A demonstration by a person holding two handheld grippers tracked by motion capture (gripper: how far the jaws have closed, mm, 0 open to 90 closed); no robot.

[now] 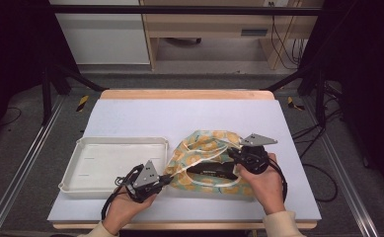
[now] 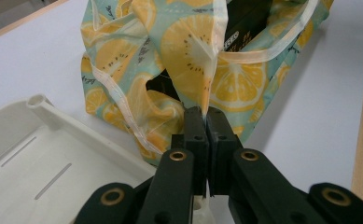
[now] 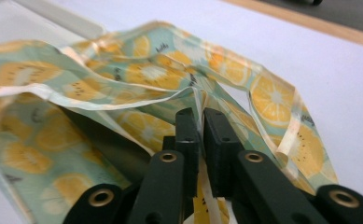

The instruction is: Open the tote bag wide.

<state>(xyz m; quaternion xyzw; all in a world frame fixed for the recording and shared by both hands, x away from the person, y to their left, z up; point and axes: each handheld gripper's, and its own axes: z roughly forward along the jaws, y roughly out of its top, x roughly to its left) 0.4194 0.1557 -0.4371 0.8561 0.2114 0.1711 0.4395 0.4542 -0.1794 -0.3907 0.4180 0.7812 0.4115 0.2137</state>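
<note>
Here, lemon-print bag (image 1: 207, 160) w/ black box (image 1: 211, 171) inside, tray (image 1: 81, 148) beside

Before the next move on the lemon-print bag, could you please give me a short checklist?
1. Left gripper shut on the bag rim: ok.
2. Right gripper shut on the opposite rim: ok.
3. Bag mouth held open between them: ok.
4. Black box lying inside the bag: ok.
5. White tray beside the bag, apart from the grippers: ok.
6. Box fully seated in the bag: cannot tell.
</note>
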